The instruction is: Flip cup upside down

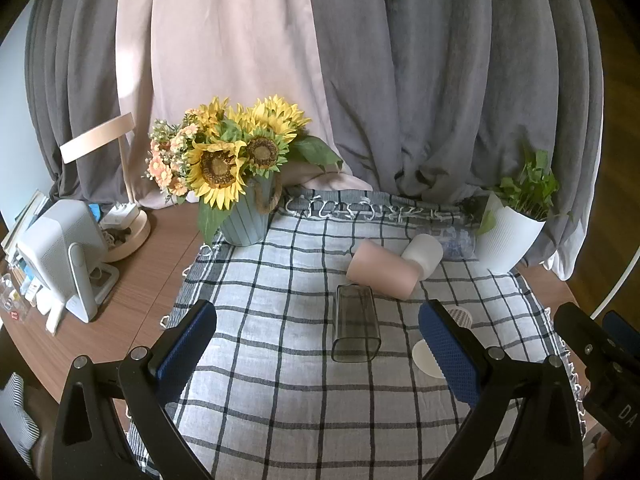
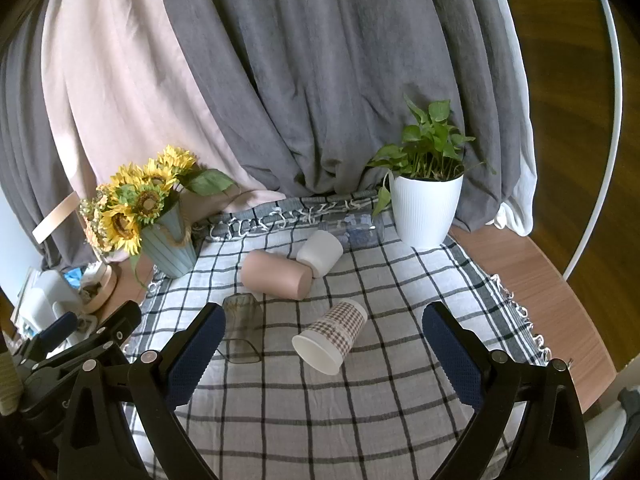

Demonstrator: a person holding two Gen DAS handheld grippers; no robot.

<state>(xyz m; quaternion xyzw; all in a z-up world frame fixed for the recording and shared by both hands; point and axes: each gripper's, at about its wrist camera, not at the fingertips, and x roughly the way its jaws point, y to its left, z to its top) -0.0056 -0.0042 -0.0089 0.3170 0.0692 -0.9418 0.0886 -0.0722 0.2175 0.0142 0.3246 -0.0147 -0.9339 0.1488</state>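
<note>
Four cups lie on their sides on the checked cloth (image 2: pixel 320 420) that covers the round wooden tabletop (image 2: pixel 552 280), so none of them has been turned over yet and the flipping looks to be at its very start. The clear cup (image 1: pixel 356 326) lies nearest the left gripper (image 1: pixel 318 344), mouth toward the camera, roughly centred between its fingers; the paper cup (image 2: pixel 331 335) with a brown check pattern lies between the fingers of the right gripper (image 2: pixel 324 350), its white open mouth toward the camera. Behind them a pink cup (image 2: pixel 277 275) and a white cup (image 2: pixel 320 253) lie touching each other, with a clear plastic bottle (image 2: pixel 356 230), also on its side, just behind the white one. Both grippers hover with their jaws spread wide and hold nothing, each lined up with a cup in front of it, which suggests each is placed to close across the sides of that cup, lift it and turn it mouth-down. Which cup the task means cannot be told. At the back stand two pots, well clear of the working area: a blue pot of sunflowers (image 1: pixel 240 168) and a white pot with a green plant (image 2: pixel 426 208). One lamp (image 1: pixel 116 184) and one white box-like device (image 1: pixel 60 248) sit on the bare wood to the left.
</note>
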